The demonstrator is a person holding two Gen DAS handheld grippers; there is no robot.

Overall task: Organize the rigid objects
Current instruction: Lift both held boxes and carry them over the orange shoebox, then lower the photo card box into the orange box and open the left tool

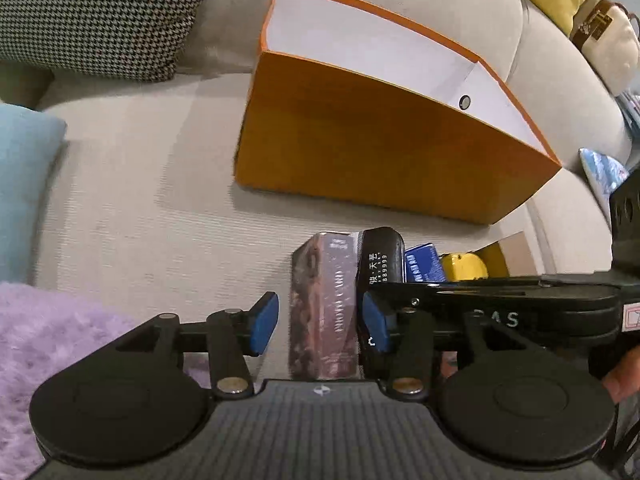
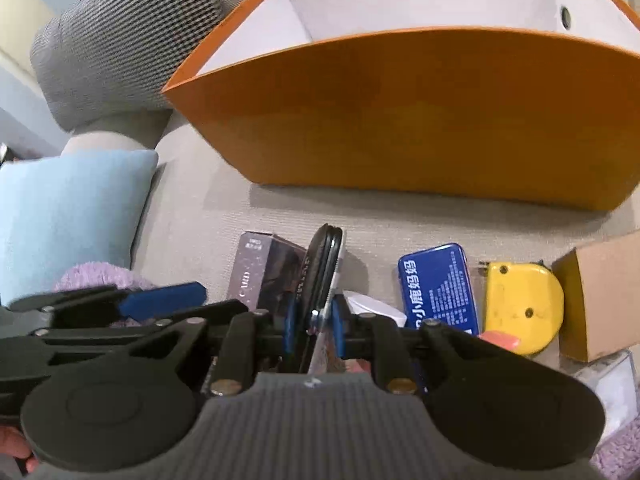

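Observation:
An orange box [image 1: 376, 152] with a white inside stands open on the beige sofa; it also shows in the right wrist view [image 2: 420, 120]. My left gripper [image 1: 320, 322] is open, its blue pads on either side of a maroon card box [image 1: 324, 304], apart from it. My right gripper [image 2: 314, 326] is shut on a thin black case [image 2: 322, 272], held on edge beside the card box [image 2: 264, 272]. The black case [image 1: 380, 258] shows next to the card box in the left wrist view.
A blue tin [image 2: 438, 288], a yellow tape measure [image 2: 520, 300] and a brown carton [image 2: 600, 292] lie in a row to the right. A light blue cushion [image 2: 68, 216], a houndstooth cushion [image 1: 92, 12] and a purple fluffy throw [image 1: 52, 344] lie to the left.

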